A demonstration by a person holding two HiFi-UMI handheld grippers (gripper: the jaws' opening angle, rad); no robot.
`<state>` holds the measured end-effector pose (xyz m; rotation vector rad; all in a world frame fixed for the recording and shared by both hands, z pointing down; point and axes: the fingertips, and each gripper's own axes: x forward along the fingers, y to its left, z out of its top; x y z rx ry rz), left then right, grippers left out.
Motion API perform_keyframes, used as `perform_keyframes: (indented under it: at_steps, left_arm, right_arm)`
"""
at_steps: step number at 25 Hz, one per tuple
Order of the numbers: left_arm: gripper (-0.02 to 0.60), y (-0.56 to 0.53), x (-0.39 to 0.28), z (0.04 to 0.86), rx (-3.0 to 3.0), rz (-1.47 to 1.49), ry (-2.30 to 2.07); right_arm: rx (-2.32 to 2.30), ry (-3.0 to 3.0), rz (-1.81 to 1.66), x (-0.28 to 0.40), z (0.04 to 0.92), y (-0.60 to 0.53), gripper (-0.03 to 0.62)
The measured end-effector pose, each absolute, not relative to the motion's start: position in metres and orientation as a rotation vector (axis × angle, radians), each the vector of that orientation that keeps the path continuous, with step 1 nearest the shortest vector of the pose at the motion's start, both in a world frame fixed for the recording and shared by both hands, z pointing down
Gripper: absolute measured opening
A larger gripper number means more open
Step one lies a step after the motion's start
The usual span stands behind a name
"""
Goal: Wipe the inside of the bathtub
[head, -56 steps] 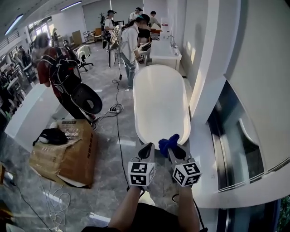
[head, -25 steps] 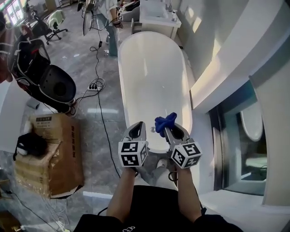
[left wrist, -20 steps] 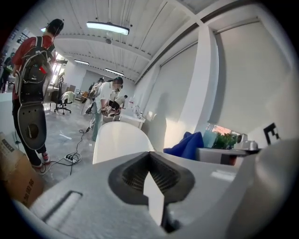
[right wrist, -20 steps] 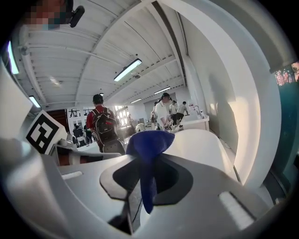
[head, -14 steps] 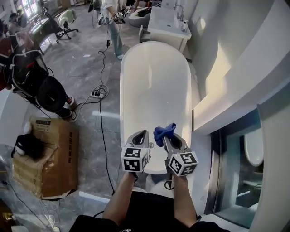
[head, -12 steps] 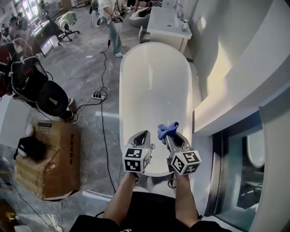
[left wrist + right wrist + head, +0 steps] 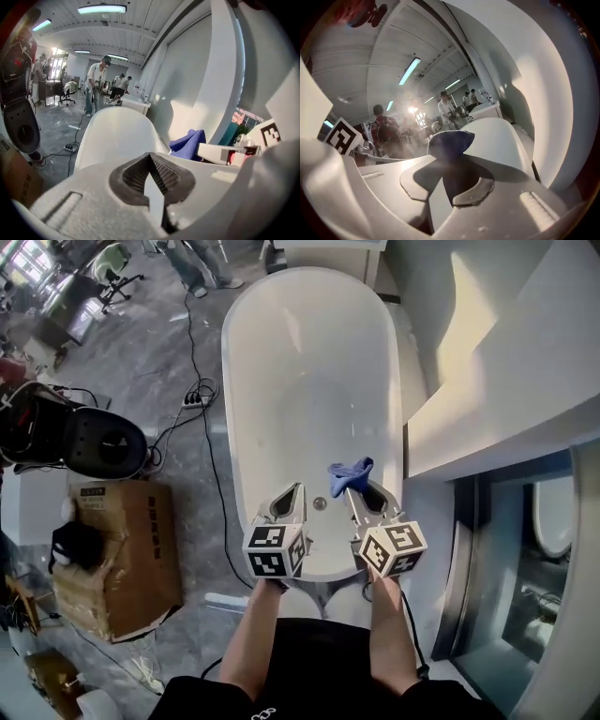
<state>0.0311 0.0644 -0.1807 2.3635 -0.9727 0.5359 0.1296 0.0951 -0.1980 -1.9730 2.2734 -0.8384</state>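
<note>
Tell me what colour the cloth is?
Blue. The crumpled blue fabric cloth shows best in the head view.

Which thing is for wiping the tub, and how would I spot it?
Find the long white bathtub on the grey floor. Over its near end the right gripper pinches a crumpled cloth, deep blue against all the white around it.

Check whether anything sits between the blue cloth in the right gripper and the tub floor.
Nothing visible does. The crumpled blue cloth, clamped in the right gripper, hangs over the white oval bathtub's bare floor near its round drain.
</note>
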Motion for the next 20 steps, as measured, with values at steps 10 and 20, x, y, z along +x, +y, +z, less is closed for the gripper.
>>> perform_keyframes:
  at_steps: [10,20]
  left_arm:
    - [0.002,0.039,-0.019,-0.045,2.22,0.783,-0.871]
    - [0.002,-0.002,-0.033,0.101,2.17,0.881,-0.879]
  right_arm:
    - [-2.096,2.214,-1.121,0.099,-0.07,0.088,0.066]
    - [-2.094,2.397,-1.294,0.073,0.097,0.07,0.066]
